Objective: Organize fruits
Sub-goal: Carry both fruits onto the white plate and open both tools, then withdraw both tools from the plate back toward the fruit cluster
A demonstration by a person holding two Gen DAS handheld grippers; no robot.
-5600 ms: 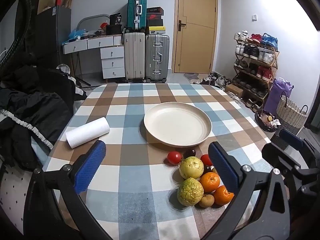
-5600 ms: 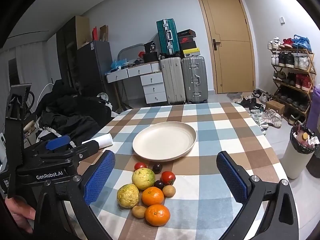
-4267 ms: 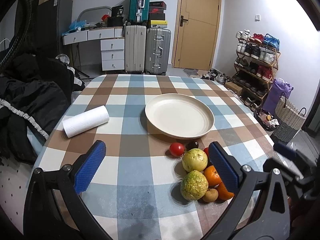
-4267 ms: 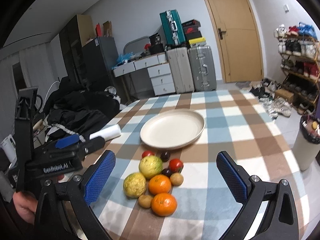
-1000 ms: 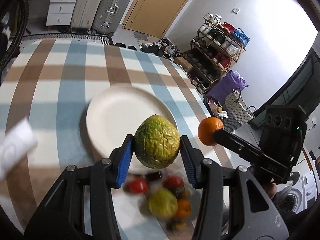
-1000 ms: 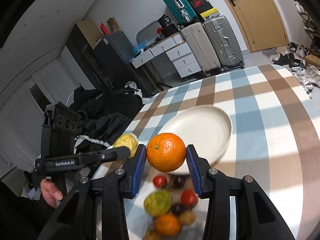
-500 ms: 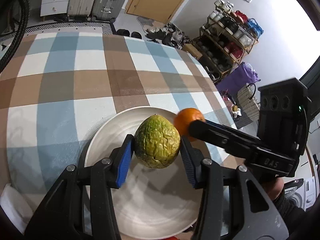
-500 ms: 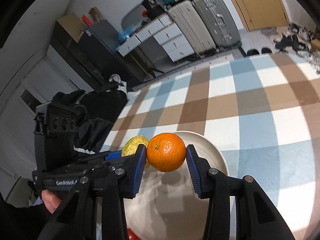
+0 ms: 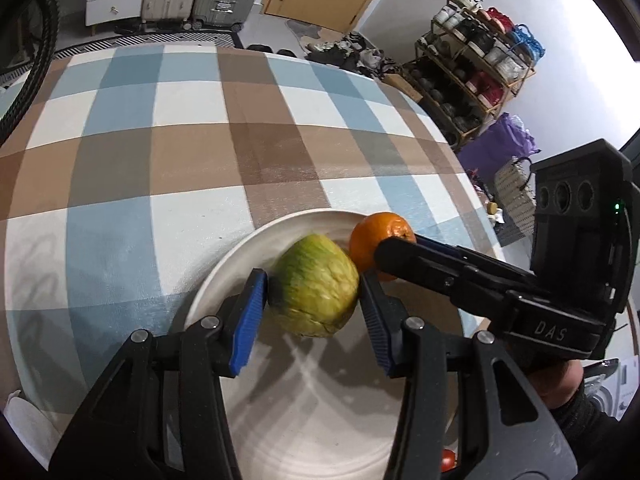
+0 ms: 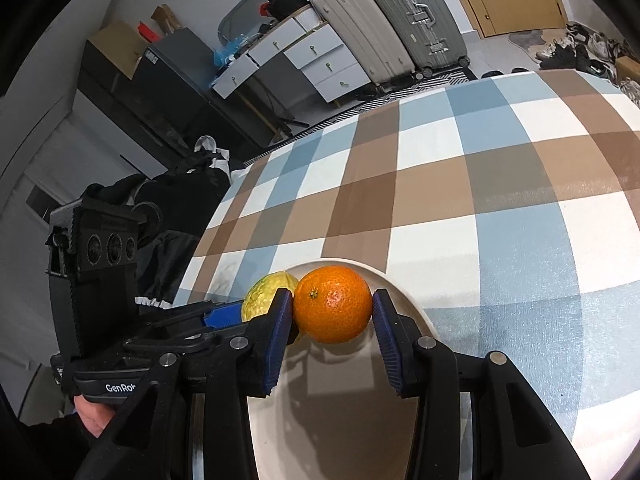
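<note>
Gripping orange (image 10: 333, 304) btwn right tongs (image 10: 332, 316) over plate (image 10: 416, 312).

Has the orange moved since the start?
Yes. The orange, shut in the right gripper, has left the fruit pile near the table's front edge and is now over the plate, farther back.

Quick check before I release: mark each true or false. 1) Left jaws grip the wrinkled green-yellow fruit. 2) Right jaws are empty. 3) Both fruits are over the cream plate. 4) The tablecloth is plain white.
1) True: the left gripper is clamped on the wrinkled green-yellow fruit.
2) False: the right gripper holds the round orange.
3) True: both are above the cream round plate.
4) False: the tablecloth is checked blue, brown and white.
</note>
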